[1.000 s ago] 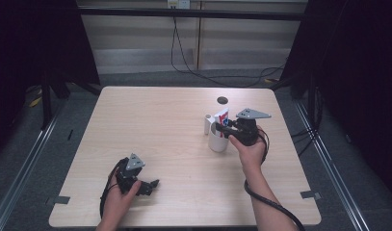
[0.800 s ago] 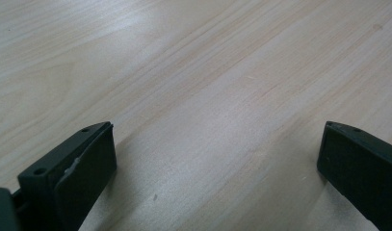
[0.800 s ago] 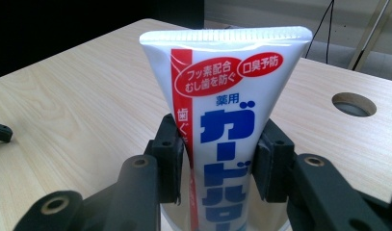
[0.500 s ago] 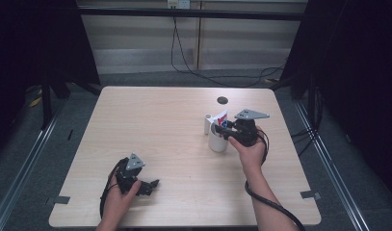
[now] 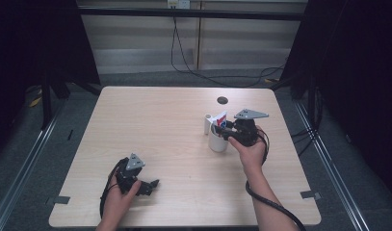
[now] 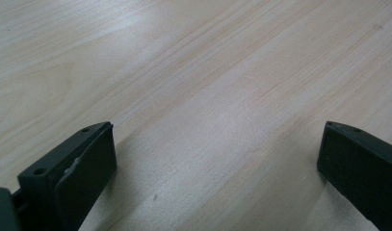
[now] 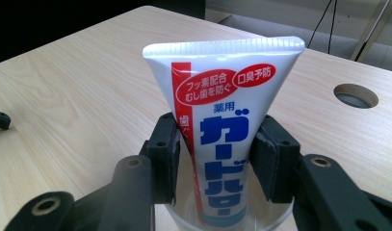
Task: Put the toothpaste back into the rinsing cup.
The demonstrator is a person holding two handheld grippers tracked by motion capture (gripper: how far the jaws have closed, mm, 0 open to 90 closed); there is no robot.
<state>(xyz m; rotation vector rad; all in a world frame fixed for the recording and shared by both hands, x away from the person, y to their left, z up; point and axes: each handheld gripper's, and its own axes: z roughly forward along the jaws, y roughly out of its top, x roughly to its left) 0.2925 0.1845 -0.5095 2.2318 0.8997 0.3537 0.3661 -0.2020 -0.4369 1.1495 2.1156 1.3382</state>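
Right gripper view, white toothpaste tube (image 7: 221, 139), crimped top

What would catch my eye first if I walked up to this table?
Probably the white toothpaste tube with red and blue print, standing in a white cup toward the table's right, between the right gripper jaws, which have just been opening. The left gripper rests open near the front left.
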